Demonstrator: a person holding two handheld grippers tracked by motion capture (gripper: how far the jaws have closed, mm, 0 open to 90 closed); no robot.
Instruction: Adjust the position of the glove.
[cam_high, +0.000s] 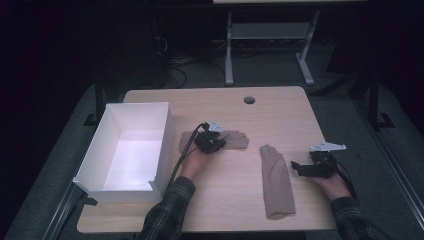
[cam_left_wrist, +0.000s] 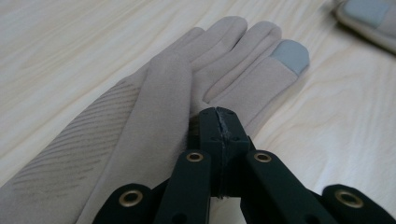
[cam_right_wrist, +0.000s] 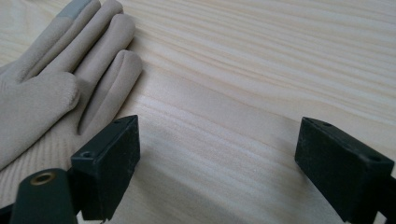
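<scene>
We look down on a dim room with a grey carpeted floor, where the white metal legs of a second table stand at the far end beside a tangle of dark cables. In front of us sits a light wooden table with pale straight grain and a round cable hole near its far edge. On its left side stands an open white box, with one corner over the near left edge.

Two beige gloves lie flat on the wood, well apart from each other. The left glove lies crosswise near the middle of the table, just right of the box, its fingers pointing right; one fingertip has a grey pad. The right glove lies lengthwise, fingers pointing away from us, cuff near the front edge.

Our left gripper rests over the left glove, and in the left gripper view its jaws stand pressed together above the fabric; we cannot tell whether any cloth is pinched between them. Our right gripper hovers just right of the right glove, and in the right gripper view its jaws stand wide apart over bare wood, the glove's fingers beside one jaw.
</scene>
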